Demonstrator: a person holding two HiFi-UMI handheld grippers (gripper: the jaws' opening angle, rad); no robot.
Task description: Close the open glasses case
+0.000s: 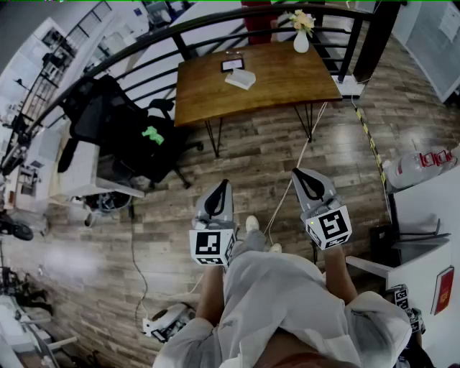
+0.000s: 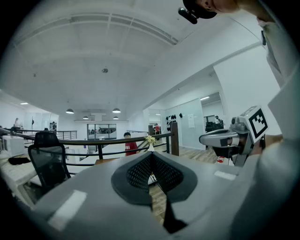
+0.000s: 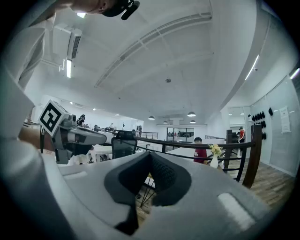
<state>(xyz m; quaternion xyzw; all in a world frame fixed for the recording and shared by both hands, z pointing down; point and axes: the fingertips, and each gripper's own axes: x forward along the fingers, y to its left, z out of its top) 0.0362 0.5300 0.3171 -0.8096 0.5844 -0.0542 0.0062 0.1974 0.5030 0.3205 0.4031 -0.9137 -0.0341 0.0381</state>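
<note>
Far ahead in the head view stands a wooden table (image 1: 273, 86). On it lie a small dark case (image 1: 232, 65), too small to tell if it is open, and a white object (image 1: 241, 79). My left gripper (image 1: 223, 185) and right gripper (image 1: 297, 173) are held side by side over the floor, well short of the table. Both point towards it. In the left gripper view the left gripper (image 2: 151, 154) has its jaws together with nothing between them. The right gripper (image 3: 150, 153) looks the same in its own view.
A white vase of flowers (image 1: 301, 39) stands at the table's far right corner. A black office chair (image 1: 122, 129) sits to the table's left, and a dark railing (image 1: 215, 21) curves behind it. A cable (image 1: 298, 162) crosses the wooden floor. White furniture (image 1: 424, 237) stands at the right.
</note>
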